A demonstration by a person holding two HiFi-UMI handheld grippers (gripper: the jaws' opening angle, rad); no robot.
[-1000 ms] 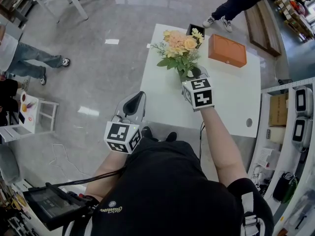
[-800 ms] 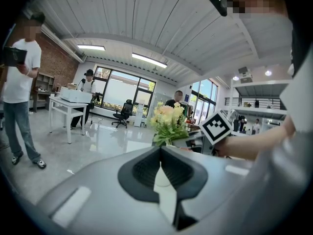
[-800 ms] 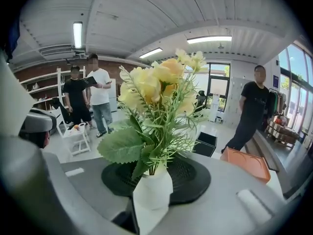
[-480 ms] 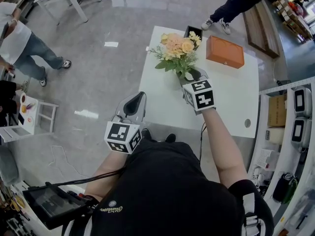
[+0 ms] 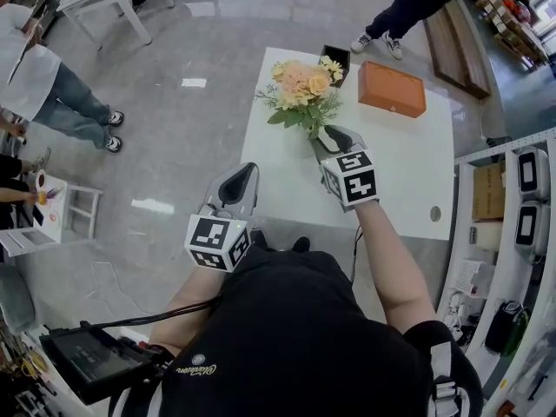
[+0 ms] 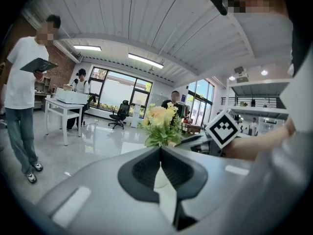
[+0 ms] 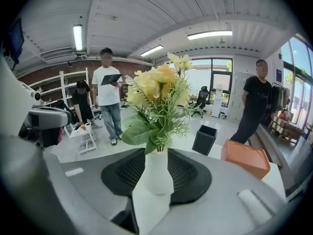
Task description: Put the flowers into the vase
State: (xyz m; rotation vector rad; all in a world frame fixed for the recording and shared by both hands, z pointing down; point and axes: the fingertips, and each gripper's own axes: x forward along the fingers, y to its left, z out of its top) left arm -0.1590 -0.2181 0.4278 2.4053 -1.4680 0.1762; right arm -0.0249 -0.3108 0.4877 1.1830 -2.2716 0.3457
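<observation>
A bunch of peach and yellow flowers (image 5: 300, 89) with green leaves stands in a white vase (image 7: 156, 173) on the white table (image 5: 408, 172). In the head view the leaves hide most of the vase. My right gripper (image 5: 334, 135) is just right of the bouquet. Its jaws have just been opening and now stand open. The vase shows in the gap between the black pads (image 7: 188, 173), and they do not press on it. My left gripper (image 5: 239, 176) hangs off the table's left edge, shut and empty, pointing toward the flowers (image 6: 159, 124).
An orange box (image 5: 391, 89) and a black open box (image 5: 334, 59) sit at the table's far end. People stand on the grey floor at the left (image 5: 43, 76) and beyond the table (image 5: 417, 7). Shelving (image 5: 512, 207) lines the right side.
My right gripper has drawn back a little from the vase, toward me. The person at the left has walked further into view. My left gripper has stayed put.
</observation>
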